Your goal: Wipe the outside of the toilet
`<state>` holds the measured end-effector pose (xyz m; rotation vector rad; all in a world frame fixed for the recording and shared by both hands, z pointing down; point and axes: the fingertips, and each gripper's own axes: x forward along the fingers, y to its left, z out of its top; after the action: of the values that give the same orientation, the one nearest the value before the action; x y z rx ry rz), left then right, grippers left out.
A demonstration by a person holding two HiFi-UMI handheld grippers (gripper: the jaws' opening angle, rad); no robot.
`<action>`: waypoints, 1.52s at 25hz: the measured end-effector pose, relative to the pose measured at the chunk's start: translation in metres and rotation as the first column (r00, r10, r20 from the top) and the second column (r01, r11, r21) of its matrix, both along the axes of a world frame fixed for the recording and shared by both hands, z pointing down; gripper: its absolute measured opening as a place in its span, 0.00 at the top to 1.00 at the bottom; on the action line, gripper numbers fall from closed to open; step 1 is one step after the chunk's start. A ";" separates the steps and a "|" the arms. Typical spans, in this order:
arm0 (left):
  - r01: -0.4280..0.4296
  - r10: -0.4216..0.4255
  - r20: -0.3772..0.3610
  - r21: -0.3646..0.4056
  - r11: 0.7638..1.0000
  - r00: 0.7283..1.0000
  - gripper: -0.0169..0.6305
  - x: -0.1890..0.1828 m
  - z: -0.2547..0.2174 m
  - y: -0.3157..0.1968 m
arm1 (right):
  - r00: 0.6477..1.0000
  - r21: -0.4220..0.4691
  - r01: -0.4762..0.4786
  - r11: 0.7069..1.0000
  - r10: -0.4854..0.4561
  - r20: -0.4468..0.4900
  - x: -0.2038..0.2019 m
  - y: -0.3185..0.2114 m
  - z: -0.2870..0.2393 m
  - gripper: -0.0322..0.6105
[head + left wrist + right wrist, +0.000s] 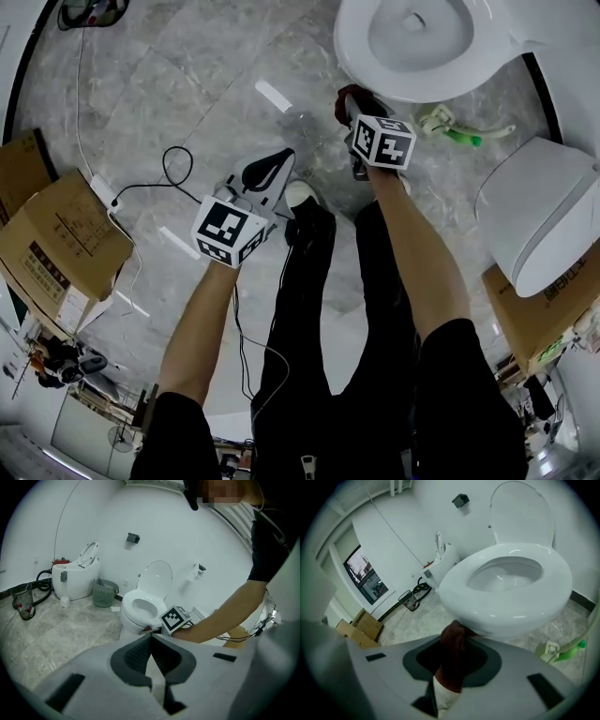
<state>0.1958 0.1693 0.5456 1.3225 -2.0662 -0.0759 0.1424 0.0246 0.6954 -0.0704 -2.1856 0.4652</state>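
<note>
A white toilet [412, 47] with its lid up stands at the top right of the head view. My right gripper [354, 111] is shut on a dark red cloth [349, 98], which presses against the front of the bowl below the rim. The right gripper view shows that cloth [453, 653] between the jaws and touching the underside of the bowl [511, 616]. My left gripper [279, 161] hangs over the floor to the left of the toilet, shut and holding nothing. In the left gripper view its pads [140, 651] meet at the tip, with the toilet [140, 609] ahead.
A green-handled tool [457, 133] lies on the floor right of the bowl. Another white toilet [539, 216] and a cardboard box [534, 314] stand at the right. Boxes [61, 234] and a black cable [178, 169] are at the left. A waste basket [104, 593] stands by the wall.
</note>
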 end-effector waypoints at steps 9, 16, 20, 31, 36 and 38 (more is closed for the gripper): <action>0.025 -0.025 0.019 -0.007 1.000 1.000 0.96 -0.022 -0.036 0.037 | 0.995 0.012 0.097 0.995 -0.097 0.003 0.001 0.034 -0.055 0.80; 0.005 -0.005 0.035 0.004 1.000 0.999 0.96 -0.018 -0.092 0.026 | 0.989 0.041 0.151 0.988 -0.151 0.001 0.054 0.025 -0.131 0.80; -0.001 0.001 0.065 0.008 1.000 0.998 0.96 -0.013 -0.137 0.007 | 0.987 0.047 0.157 0.986 -0.158 0.018 0.073 0.011 -0.180 0.80; -0.024 0.024 0.124 -0.005 1.000 0.992 0.96 0.051 -0.265 -0.037 | 0.992 -0.044 -0.016 0.999 0.021 0.125 0.166 -0.033 -0.340 0.80; -0.031 0.024 0.204 0.029 0.999 0.979 0.96 0.074 -0.338 -0.073 | 0.971 0.022 -0.009 1.000 0.004 0.239 0.189 -0.069 -0.427 0.80; -0.033 0.019 0.252 0.053 0.998 0.968 0.96 0.076 -0.369 -0.088 | 0.955 0.063 0.002 0.998 -0.020 0.295 0.191 -0.080 -0.462 0.80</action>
<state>0.2722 0.0817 0.1762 1.4566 -2.2710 0.0479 0.3333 -0.0556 0.2333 -0.1252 -2.4910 0.3996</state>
